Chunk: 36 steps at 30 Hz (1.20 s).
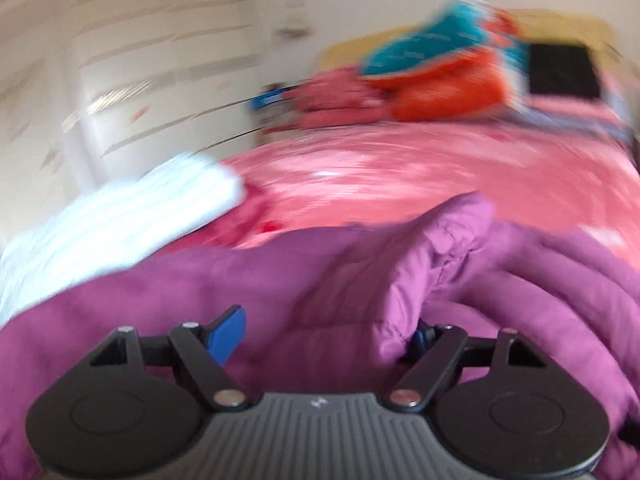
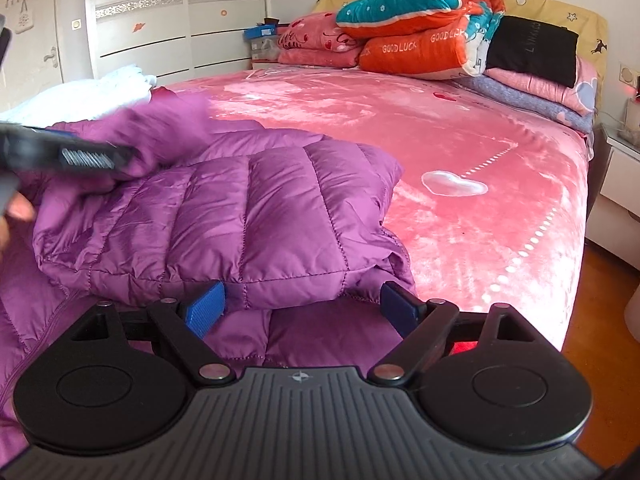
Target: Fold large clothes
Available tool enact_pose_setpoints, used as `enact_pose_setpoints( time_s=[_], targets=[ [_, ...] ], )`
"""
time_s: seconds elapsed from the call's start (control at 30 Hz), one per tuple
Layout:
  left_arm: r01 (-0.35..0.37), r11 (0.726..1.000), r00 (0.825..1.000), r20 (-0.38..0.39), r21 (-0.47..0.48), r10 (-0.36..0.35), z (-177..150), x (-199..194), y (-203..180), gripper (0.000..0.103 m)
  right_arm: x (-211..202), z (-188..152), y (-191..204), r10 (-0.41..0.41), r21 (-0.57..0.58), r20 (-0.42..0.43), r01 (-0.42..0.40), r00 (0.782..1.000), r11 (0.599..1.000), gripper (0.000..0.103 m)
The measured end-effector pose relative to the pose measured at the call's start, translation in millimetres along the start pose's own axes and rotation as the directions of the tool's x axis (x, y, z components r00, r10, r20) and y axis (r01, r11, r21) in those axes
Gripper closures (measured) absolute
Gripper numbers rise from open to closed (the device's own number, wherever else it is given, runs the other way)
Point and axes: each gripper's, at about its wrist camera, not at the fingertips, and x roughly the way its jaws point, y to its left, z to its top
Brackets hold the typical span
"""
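Right wrist view: we are seeing lots of open pink bed (image 2: 460, 152) past the purple jacket (image 2: 248, 216). Both grippers, right gripper (image 2: 304, 308) and left gripper (image 1: 324, 332), are gaping wide, gripping nothing, with jacket folds lying between their jaws.

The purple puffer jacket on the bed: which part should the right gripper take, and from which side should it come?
Probably the folded hem edge of the purple puffer jacket, nearest the open right gripper. Come from the near side, low and level: that edge lifts slightly off the layer beneath.
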Motion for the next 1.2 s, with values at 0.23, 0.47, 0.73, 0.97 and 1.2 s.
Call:
enact_pose_setpoints(
  time_s=[0.23,0.47,0.73,0.97,1.2],
  targets=[
    [0.129,0.957,0.988,-0.048,-0.261,-0.146,-17.0,13.8,62.0,0.017,6.9,0.6,4.4,0.011,-0.038,-0.017,-0.012,1.000,0.999,0.000],
    [0.128,0.980,0.987,-0.078,-0.153,-0.141,-18.9,26.7,36.2,0.013,10.6,2.2,13.1,0.010,-0.086,-0.011,-0.011,1.000,0.996,0.000],
    [0.058,0.858,0.995,0.096,-0.510,-0.011,-14.8,8.9,93.9,0.052,14.7,4.4,8.0,0.017,-0.062,0.000,-0.017,1.000,0.998,0.000],
    [0.023,0.889,0.999,-0.015,-0.457,-0.034,-38.5,26.8,105.6,0.039,22.4,5.7,9.1,0.011,-0.084,-0.016,-0.012,1.000,0.996,0.000],
    [0.045,0.913,0.998,-0.023,-0.405,-0.059,-31.3,34.1,100.7,0.061,32.7,10.5,11.7,-0.018,-0.085,0.002,0.019,1.000,0.996,0.000]
  ],
)
